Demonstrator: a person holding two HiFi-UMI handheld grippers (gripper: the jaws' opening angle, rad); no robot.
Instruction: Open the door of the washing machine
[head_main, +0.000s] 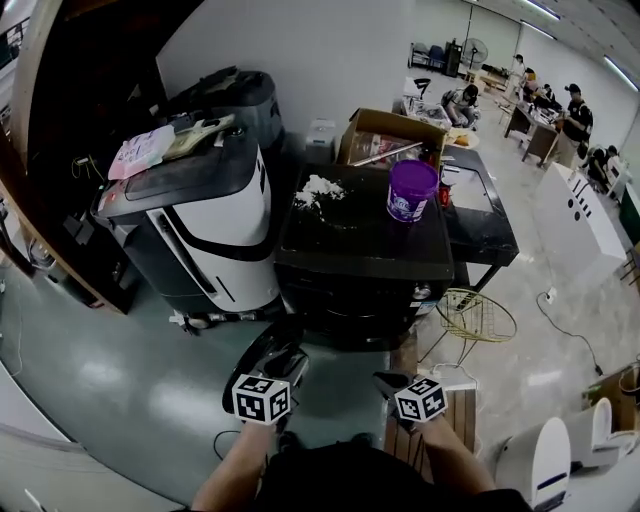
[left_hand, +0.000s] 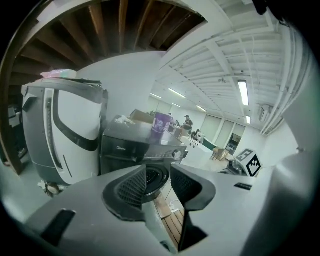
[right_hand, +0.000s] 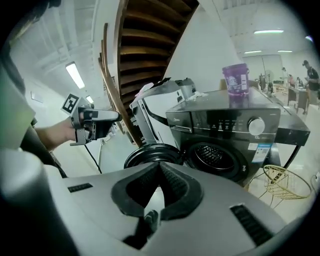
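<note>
Two grippers hang in front of the washing machine (right_hand: 225, 135), whose round door (right_hand: 150, 149) already stands swung out to the left on its hinge, baring the perforated drum (right_hand: 216, 156). The machine sits between a white appliance (head_main: 200, 230) on the left and a wire basket (right_hand: 285, 180) on the floor to the right, with a purple bucket (right_hand: 235, 79) on its top.

The left gripper (left_hand: 157, 175) has its jaws apart with nothing between them. The right gripper (right_hand: 159, 170) has its jaws together, also empty. Neither touches the door, which lies just beyond the right jaws.

Judged from the door's position, the opening looks all but done. To finish well, any last widening is best given as a light push with the closed right jaws on the door's inner rim, following the hinge's arc to the left rather than pulling straight back. The white appliance stands close on the hinge side, so the swing should stop short of it. Both grippers should leave the door free, so it does not swing shut.
</note>
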